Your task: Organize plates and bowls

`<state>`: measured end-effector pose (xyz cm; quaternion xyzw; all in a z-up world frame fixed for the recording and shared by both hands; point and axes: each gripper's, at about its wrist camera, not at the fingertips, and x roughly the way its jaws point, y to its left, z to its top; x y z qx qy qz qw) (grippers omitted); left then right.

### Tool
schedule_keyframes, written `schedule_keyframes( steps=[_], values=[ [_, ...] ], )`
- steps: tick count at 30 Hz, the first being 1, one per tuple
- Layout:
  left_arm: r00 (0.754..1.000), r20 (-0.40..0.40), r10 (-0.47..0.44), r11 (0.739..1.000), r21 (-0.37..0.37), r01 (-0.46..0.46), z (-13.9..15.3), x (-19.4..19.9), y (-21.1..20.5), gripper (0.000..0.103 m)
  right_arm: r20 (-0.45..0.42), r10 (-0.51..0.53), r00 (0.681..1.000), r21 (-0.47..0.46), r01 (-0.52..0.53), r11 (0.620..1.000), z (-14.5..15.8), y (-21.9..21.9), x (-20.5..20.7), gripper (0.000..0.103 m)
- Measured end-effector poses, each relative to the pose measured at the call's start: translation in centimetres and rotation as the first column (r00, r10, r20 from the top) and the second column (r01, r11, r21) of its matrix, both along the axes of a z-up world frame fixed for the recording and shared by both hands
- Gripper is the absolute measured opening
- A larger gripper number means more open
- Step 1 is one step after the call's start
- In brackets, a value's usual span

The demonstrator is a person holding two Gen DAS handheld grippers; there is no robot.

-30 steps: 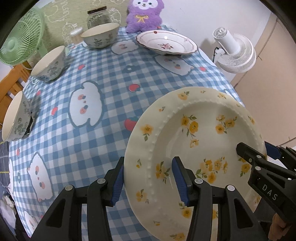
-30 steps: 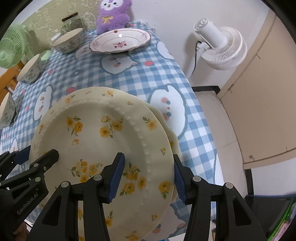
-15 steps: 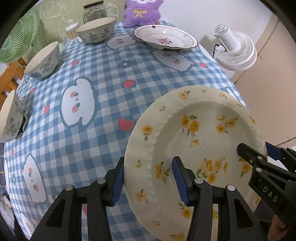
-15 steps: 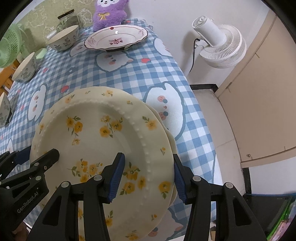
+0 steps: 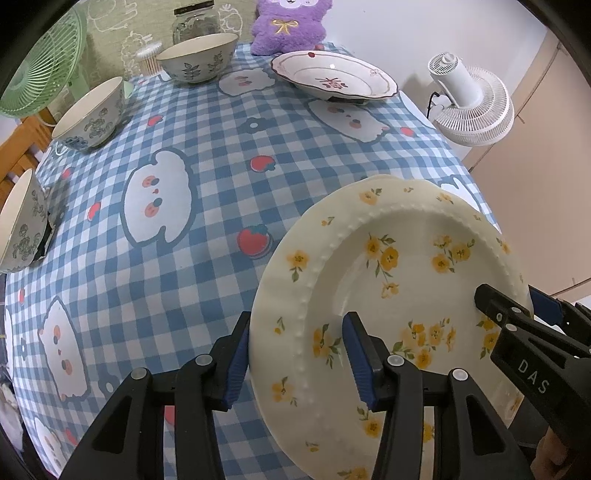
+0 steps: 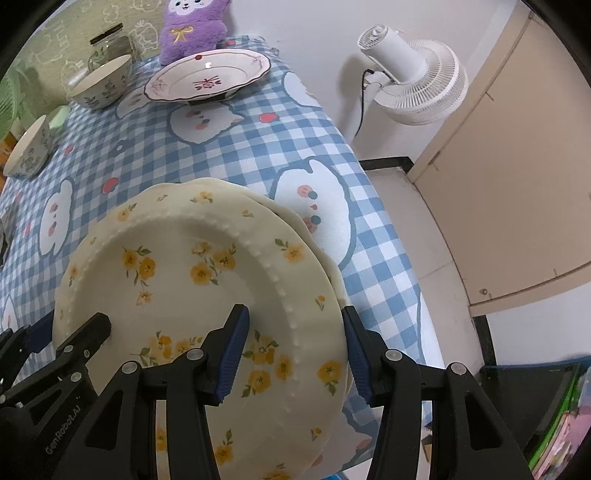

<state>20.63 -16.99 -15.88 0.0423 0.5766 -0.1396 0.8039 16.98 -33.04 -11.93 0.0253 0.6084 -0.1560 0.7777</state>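
A cream plate with yellow flowers (image 5: 399,280) (image 6: 192,280) is held over the near right corner of the checked table (image 5: 207,155). A second cream plate's rim (image 6: 325,258) shows under it. My left gripper (image 5: 295,354) is shut on the plate's left rim. My right gripper (image 6: 295,347) is shut on the right rim, around both plates. A red-patterned white plate (image 5: 332,77) (image 6: 207,77) sits at the far end. Three patterned bowls (image 5: 199,59) (image 5: 92,114) (image 5: 18,225) stand along the left side.
A purple plush toy (image 5: 288,22) and a glass jar (image 5: 192,22) stand at the far edge. A green fan (image 5: 40,70) is at the far left, a white fan (image 5: 469,103) on the floor to the right. A beige cabinet (image 6: 517,147) stands to the right.
Both grippers and the plates have moved forward together over the table; the far plate and bowls look nearer. The grips have not changed.
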Motion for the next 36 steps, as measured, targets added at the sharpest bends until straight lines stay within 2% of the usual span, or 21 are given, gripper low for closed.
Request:
schedule_keyframes(
  steps=[3,11,14,18,24,27,36],
  values=[
    [1.000,0.014,-0.007,1.000,0.000,0.007,0.2,-0.1,-0.1,0.043,-0.023,0.025,0.999,-0.049,-0.026,0.998,-0.2,0.7,-0.1,0.057],
    [0.999,0.039,-0.023,0.999,0.032,0.021,0.3,-0.3,-0.4,0.045,-0.016,0.018,1.000,-0.030,-0.019,0.999,-0.1,0.4,-0.4,0.057],
    [0.999,0.044,-0.031,0.998,0.049,0.029,0.2,-0.4,-0.8,0.050,-0.027,0.005,1.000,-0.031,-0.006,1.000,-0.3,0.1,-0.6,0.062],
    [0.998,0.044,-0.034,0.998,0.054,0.032,0.0,-0.4,-1.6,0.061,-0.038,-0.017,0.999,-0.011,0.017,1.000,-1.0,-0.6,-0.4,0.063],
    [0.998,0.047,-0.032,0.997,0.072,0.028,-0.3,-0.2,-2.4,0.065,-0.012,-0.002,1.000,0.006,0.002,1.000,-1.2,-1.1,0.2,0.063],
    [0.999,0.045,-0.026,0.997,0.075,0.023,-0.4,-0.1,-2.5,0.068,-0.011,-0.017,1.000,0.036,0.017,0.999,-1.4,-1.8,0.6,0.066],
    [0.999,0.037,0.026,0.997,0.075,-0.029,-0.8,0.5,-3.2,0.078,0.008,0.006,1.000,0.052,-0.007,0.999,-1.5,-2.3,2.3,0.068]
  ],
)
